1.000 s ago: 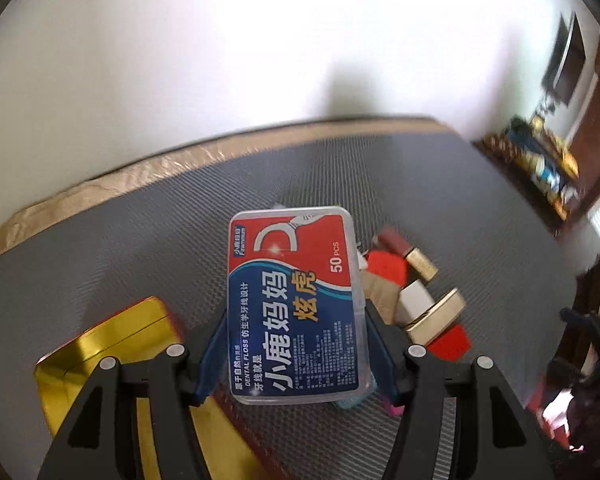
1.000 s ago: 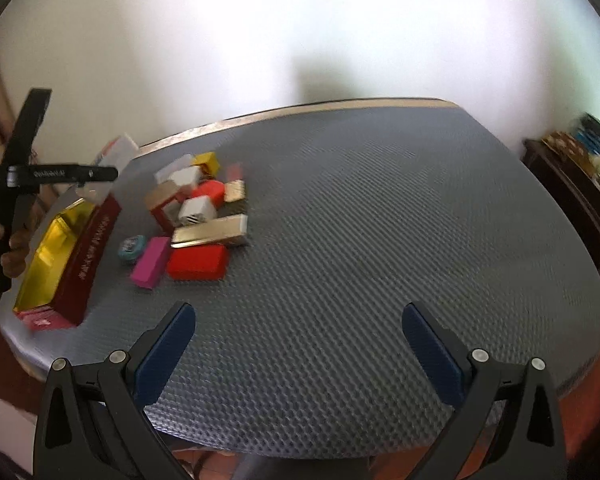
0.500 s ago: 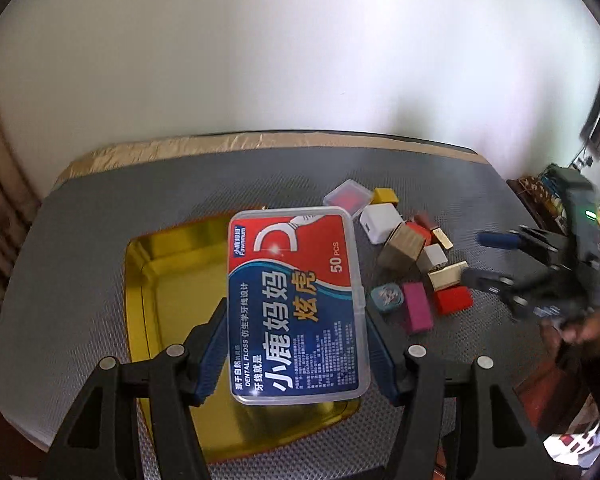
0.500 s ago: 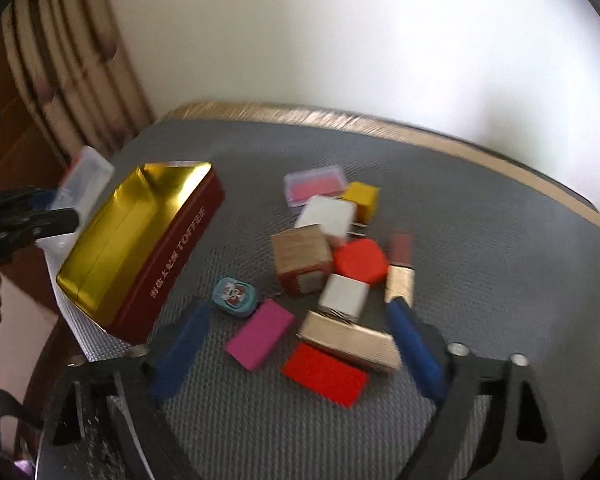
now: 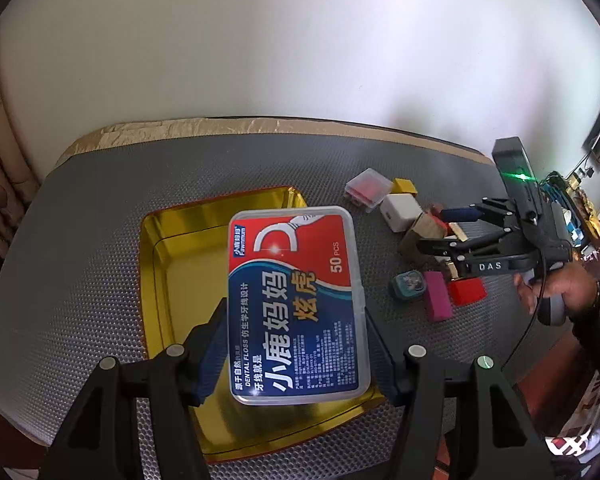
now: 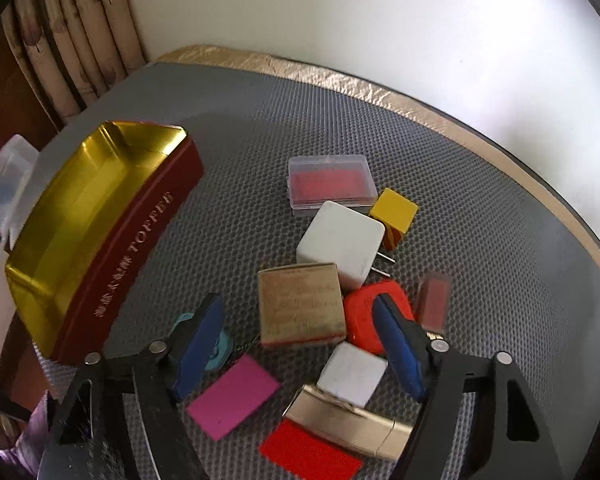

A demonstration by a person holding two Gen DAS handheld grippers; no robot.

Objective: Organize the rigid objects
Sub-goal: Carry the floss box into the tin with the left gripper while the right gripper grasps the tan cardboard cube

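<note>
My left gripper [image 5: 296, 344] is shut on a clear dental floss box [image 5: 296, 300] with a red and blue label, held above the gold toffee tin [image 5: 180, 264]. The tin, red-sided, also shows in the right wrist view [image 6: 100, 216]. My right gripper [image 6: 300, 344] is open and hangs over a pile of small objects: a tan box [image 6: 300, 304], a white cube charger [image 6: 340, 240], a red-orange block [image 6: 364, 312], a small white cube [image 6: 352, 372], a pink block [image 6: 232, 396]. In the left wrist view the right gripper [image 5: 448, 228] hovers over the pile.
A clear case with red contents [image 6: 328, 184], a yellow cube [image 6: 394, 212], a gold bar [image 6: 348, 424], a flat red block [image 6: 308, 456] and a teal tin [image 5: 410, 284] lie around. The grey mat [image 6: 480, 240] ends at a gold edge by the white wall. Curtains [image 6: 72, 40] hang left.
My right gripper has come down closer over the pile, its fingers now flanking the tan box and red-orange block. My left gripper holds the floss box over the tin with little movement.
</note>
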